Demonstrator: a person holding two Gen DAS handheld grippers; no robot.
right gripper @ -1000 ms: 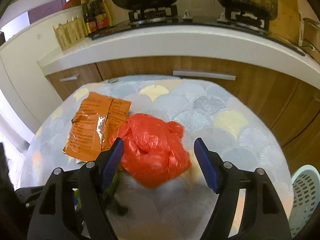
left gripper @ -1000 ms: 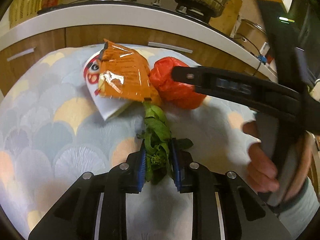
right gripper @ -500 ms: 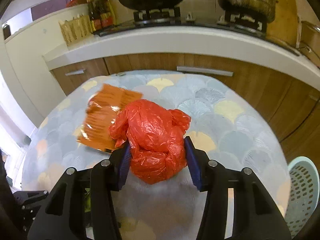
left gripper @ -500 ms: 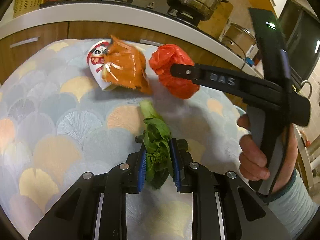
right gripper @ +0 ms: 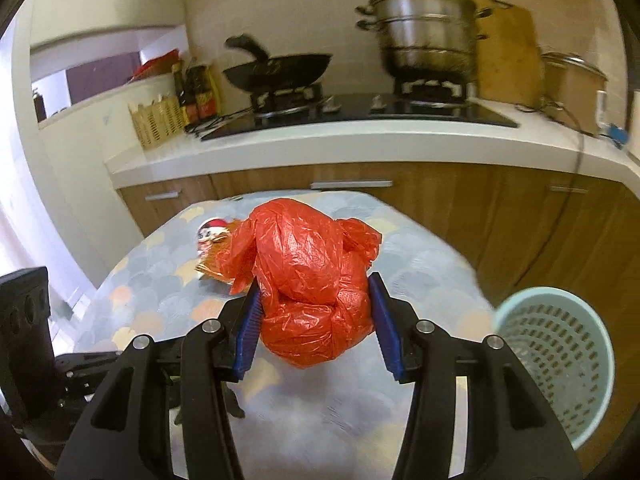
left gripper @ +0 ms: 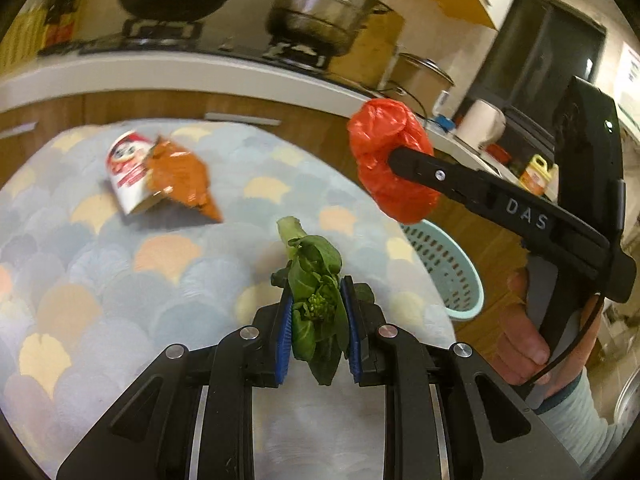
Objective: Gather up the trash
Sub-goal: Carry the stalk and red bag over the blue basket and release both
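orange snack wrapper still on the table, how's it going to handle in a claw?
The orange snack wrapper looks like thin, crinkled film, so probably floppy and very light. Its glossy surface may slip between pads. It lies partly over the white packet, so a low pinch might drag both.

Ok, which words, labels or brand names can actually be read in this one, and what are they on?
"DAS": on the arm of the right hand-held gripper, seen from the left wrist.
White packet with a cartoon face: print too blurred.
Orange wrapper: blurred.
Sauce bottles on the counter: labels too small.
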